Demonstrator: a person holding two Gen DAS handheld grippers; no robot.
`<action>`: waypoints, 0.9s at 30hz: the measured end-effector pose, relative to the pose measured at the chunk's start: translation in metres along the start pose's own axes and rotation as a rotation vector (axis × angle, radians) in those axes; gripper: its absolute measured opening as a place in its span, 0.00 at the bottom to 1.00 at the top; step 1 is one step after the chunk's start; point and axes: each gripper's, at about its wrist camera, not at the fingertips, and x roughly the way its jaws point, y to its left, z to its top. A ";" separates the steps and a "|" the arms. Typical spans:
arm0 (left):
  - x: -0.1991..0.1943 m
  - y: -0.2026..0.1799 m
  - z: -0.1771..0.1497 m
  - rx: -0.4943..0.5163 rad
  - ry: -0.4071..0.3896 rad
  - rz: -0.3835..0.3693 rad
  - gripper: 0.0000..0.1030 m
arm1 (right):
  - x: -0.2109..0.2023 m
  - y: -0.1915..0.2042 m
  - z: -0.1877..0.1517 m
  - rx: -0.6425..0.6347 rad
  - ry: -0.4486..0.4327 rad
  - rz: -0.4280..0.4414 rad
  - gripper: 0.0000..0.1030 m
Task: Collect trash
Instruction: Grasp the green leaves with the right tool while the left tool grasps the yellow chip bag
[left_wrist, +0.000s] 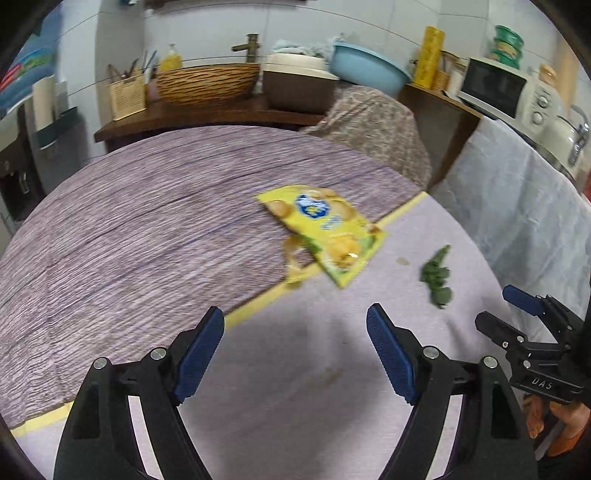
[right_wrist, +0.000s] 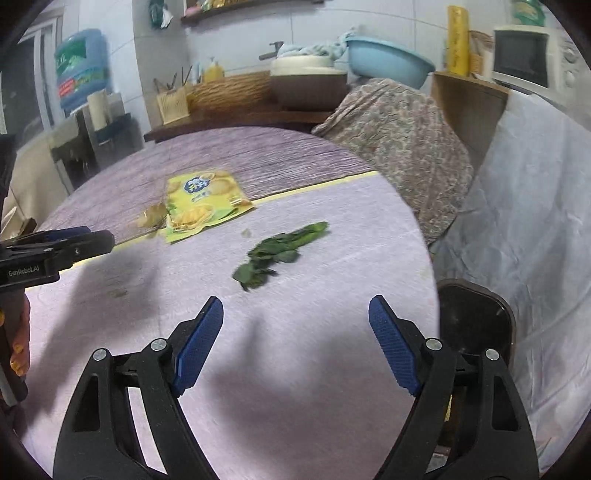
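Kitchen clutter lines the far wall: a woven basket (left_wrist: 207, 83), a blue basin (left_wrist: 369, 66), a microwave (left_wrist: 495, 86) off to the right. Up front, the round desk (left_wrist: 110, 221) wears a purple cloth on its far half and a paler lilac one on the near half, with a yellow strip between them.

Both claws are over the near edge of the desk, and both are empty! The left claw (left_wrist: 295, 347) stands released, blue pads spread wide, nothing between them. The right claw (right_wrist: 295, 341) is just as wide, also holding nothing.

And the trash? A yellow snack wrapper (left_wrist: 325, 229) lies across the yellow strip, ahead of the left claw and a little right. A brownish scrap (right_wrist: 151, 218) sits just beside its near-left corner; what it is, the blur hides. Well apart from the wrapper, nearer and further right, lies a wilted green leaf (right_wrist: 280, 251), almost dead ahead of the right claw. A dark bin (right_wrist: 472, 317) shows past the desk's right edge.

So this looks like the approach step, nothing yet picked. The next move likely calls for the right claw to dip low over the leaf and pinch flat against the cloth, and the left to reach further for the wrapper's edge. Thin, flat targets; a snagged cloth is the risk.
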 end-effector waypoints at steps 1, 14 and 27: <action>0.001 0.004 0.000 -0.003 0.001 0.008 0.75 | 0.007 0.006 0.004 -0.004 0.016 0.010 0.78; 0.034 0.006 0.014 0.026 0.050 0.028 0.70 | 0.053 0.027 0.017 0.000 0.104 -0.075 0.53; 0.064 -0.010 0.028 0.100 0.128 0.053 0.46 | 0.052 0.015 0.021 0.029 0.105 -0.047 0.15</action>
